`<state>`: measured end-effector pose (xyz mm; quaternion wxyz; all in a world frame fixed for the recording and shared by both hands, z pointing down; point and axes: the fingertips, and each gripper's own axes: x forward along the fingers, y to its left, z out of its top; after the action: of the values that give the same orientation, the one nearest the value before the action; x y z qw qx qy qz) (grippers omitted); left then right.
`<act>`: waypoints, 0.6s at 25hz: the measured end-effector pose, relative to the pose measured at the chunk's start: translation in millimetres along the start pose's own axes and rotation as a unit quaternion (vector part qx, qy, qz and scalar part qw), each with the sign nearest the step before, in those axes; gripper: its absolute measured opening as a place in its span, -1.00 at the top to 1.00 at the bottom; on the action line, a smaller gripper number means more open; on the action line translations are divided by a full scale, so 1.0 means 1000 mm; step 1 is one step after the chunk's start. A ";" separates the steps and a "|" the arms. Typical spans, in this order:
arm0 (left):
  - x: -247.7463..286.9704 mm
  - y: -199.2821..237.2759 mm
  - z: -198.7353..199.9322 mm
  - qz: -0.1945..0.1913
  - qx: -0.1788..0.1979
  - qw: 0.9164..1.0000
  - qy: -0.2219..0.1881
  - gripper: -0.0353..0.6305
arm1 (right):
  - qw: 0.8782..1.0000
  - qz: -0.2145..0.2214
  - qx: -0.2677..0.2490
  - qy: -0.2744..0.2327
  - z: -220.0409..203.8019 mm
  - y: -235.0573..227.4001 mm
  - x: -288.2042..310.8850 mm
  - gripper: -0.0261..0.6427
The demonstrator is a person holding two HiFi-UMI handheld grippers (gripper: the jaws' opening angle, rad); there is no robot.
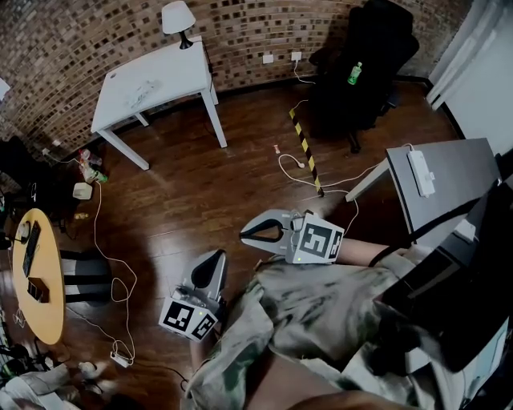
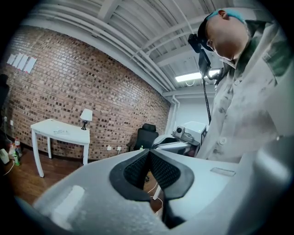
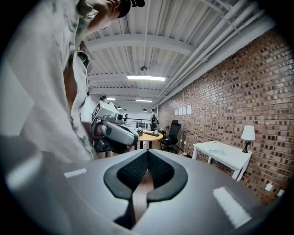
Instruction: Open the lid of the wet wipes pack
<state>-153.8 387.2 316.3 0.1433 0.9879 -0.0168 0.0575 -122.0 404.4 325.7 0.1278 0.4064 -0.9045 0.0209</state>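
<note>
No wet wipes pack can be made out for certain; a small pale item [image 1: 144,92] lies on the white table [image 1: 172,72], too small to identify. My left gripper [image 1: 213,258] is held low over the wooden floor in front of the person's body, jaws pointing away, shut and empty. The right gripper [image 1: 245,233] is beside it, pointing left, jaws closed at the tips with nothing between them. In the left gripper view the pads [image 2: 138,167] meet at the tip. The right gripper view likewise shows its pads [image 3: 161,170] touching.
A lamp [image 1: 178,18] stands on the white table by the brick wall. A black office chair [image 1: 365,60] holds a green bottle [image 1: 354,74]. A grey desk [image 1: 449,172] is at right, a round wooden table [image 1: 40,276] at left. Cables [image 1: 116,296] trail across the floor.
</note>
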 end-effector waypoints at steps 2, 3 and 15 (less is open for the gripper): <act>0.000 0.000 -0.001 0.000 -0.002 1.000 0.003 0.89 | 1.000 0.001 0.004 0.005 0.000 0.001 0.000 0.90; 0.000 -0.001 -0.001 -0.001 -0.003 1.000 0.004 0.89 | 1.000 0.002 0.003 0.005 -0.001 0.001 0.001 0.90; 0.021 0.002 -0.008 0.005 -0.016 1.000 0.010 0.89 | 1.000 0.006 0.012 0.009 -0.016 -0.013 -0.010 0.90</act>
<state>-133.9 387.3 327.4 0.1589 0.9847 -0.0207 0.0680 -102.5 405.7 337.3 0.1313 0.4023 -0.9053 0.0362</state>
